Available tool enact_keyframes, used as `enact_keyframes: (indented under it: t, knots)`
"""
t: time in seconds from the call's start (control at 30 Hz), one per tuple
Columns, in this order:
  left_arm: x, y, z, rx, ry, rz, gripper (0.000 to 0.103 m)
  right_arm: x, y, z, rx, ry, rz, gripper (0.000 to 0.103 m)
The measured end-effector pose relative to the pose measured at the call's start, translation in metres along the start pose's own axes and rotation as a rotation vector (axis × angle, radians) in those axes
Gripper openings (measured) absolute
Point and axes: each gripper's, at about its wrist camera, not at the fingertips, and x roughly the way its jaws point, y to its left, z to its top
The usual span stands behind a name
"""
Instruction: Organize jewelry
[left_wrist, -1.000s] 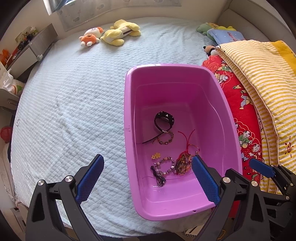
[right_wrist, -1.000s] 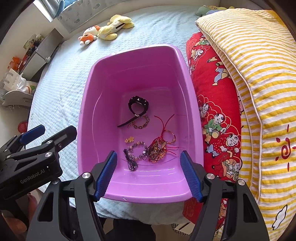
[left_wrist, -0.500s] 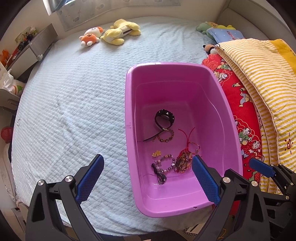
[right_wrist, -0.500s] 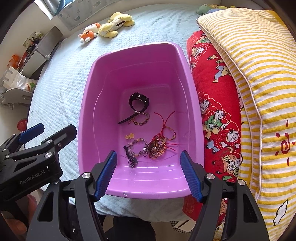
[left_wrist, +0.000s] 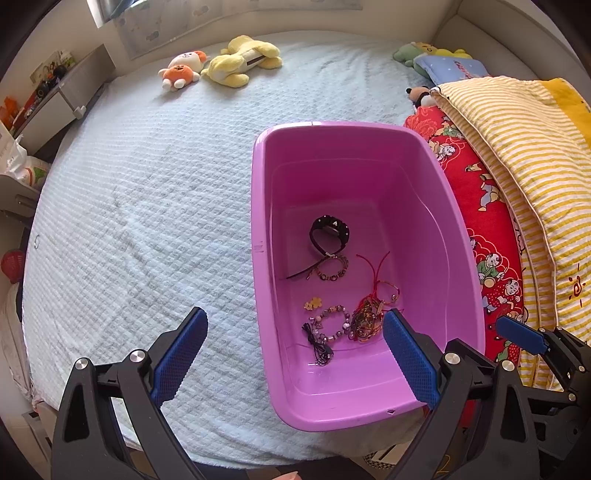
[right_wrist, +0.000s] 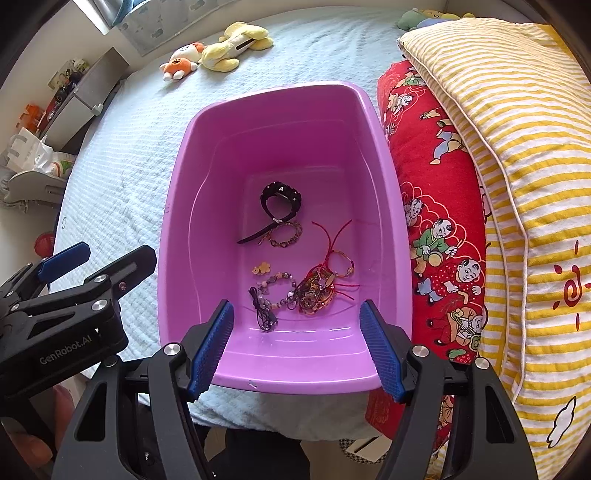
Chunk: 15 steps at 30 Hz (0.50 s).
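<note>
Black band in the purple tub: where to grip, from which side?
Grip the black band at its upright loop, coming straight down from above with the right gripper. The loop stands clear of the other jewelry; its flat tail touches the brown beaded bracelet.

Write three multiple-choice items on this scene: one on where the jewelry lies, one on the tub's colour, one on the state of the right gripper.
1. Where does the jewelry lie?
A. On the bedspread
B. On the tub's floor
C. On the striped quilt

2. What colour is the tub?
A. Green
B. White
C. Pink-purple

3. How is the right gripper?
A. Open, holding nothing
B. Shut on a bracelet
C. Shut on the tub's rim

Key: 1 B, every piece sits inside the tub. 2 C, its walls are pink-purple. 3 A, the blue pads stand wide apart, nothing between them.
</note>
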Motion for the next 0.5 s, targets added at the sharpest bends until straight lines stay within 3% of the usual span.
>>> enact_keyframes:
  t: [0.5]
  knots:
    - [0.0019, 0.0029, -0.0007, 0.011, 0.010, 0.001, 0.094, 0.0023, 0.0006, -0.0006, -0.002, 0.005, 0.003, 0.068]
